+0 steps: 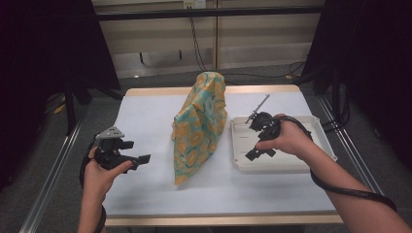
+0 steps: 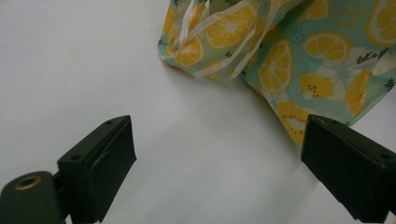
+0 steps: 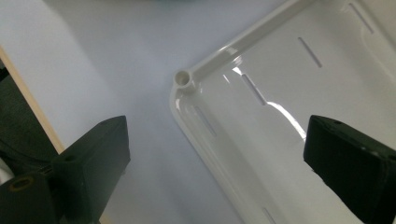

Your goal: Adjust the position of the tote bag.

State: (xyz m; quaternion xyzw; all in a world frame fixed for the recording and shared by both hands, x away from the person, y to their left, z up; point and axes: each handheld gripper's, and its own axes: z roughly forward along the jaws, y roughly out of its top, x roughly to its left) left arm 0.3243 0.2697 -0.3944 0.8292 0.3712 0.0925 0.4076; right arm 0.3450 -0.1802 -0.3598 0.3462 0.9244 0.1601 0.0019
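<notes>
A teal cloth bag printed with orange and lemon slices stands slumped in the middle of the white table, its pale handles lying toward my left gripper. My left gripper hovers left of the bag near its front end, jaws wide apart with nothing between them. A white plastic tray lies to the right of the bag. My right gripper hangs over the tray's near left corner, open and empty.
The table's wooden front edge runs along the bottom, and metal rails flank both sides. Dark curtains and cables stand behind the table. Cables trail from both grippers along the forearms.
</notes>
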